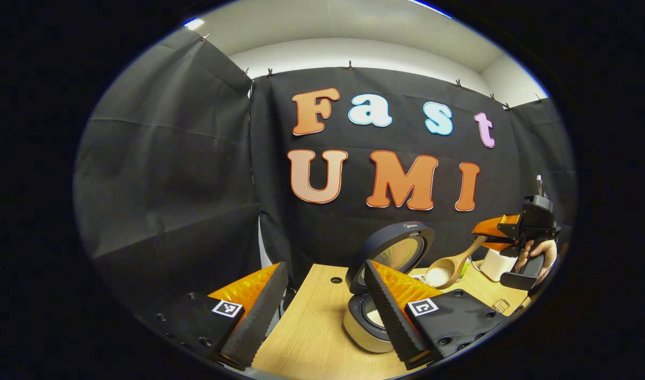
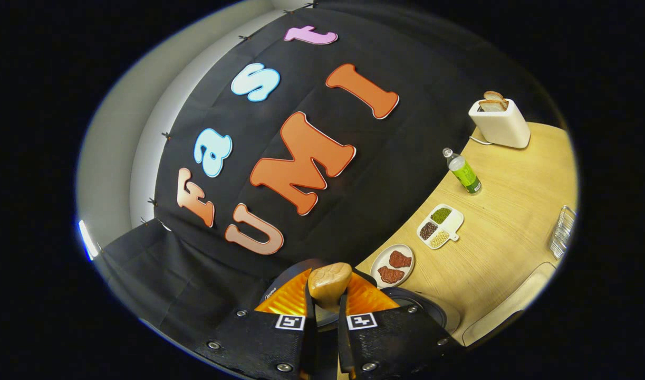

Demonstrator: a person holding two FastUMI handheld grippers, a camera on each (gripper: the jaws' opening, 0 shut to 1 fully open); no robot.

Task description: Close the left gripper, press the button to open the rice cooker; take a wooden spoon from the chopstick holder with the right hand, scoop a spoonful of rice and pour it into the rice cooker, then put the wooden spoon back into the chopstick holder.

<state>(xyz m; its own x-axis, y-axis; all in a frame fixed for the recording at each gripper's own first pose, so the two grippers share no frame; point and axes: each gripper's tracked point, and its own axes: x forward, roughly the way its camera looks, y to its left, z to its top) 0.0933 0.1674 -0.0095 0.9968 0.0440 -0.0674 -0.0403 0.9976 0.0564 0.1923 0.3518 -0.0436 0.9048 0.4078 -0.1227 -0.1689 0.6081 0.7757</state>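
My right hand-held gripper [image 2: 326,311] is clamped on the rice-loaded light wooden spoon [image 1: 451,268], tilted above the open dark-lidded rice cooker [image 1: 377,287] on the wooden counter [image 1: 311,327]. Left hand-held gripper [image 1: 322,301]: fingers apart, holding nothing.

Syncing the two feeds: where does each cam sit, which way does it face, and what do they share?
Left gripper view: rides the left gripper, facing the booth wall over the wooden table; its open fingers flank the open dark rice cooker; farther off, a hand holds the right gripper.
Right gripper view: rides the right gripper, rolled sideways, looking along the table toward the white toaster; its fingers clamp the wooden spoon.
Shared: the table, cooker, toaster, and spoon, whose bowl holds white rice.
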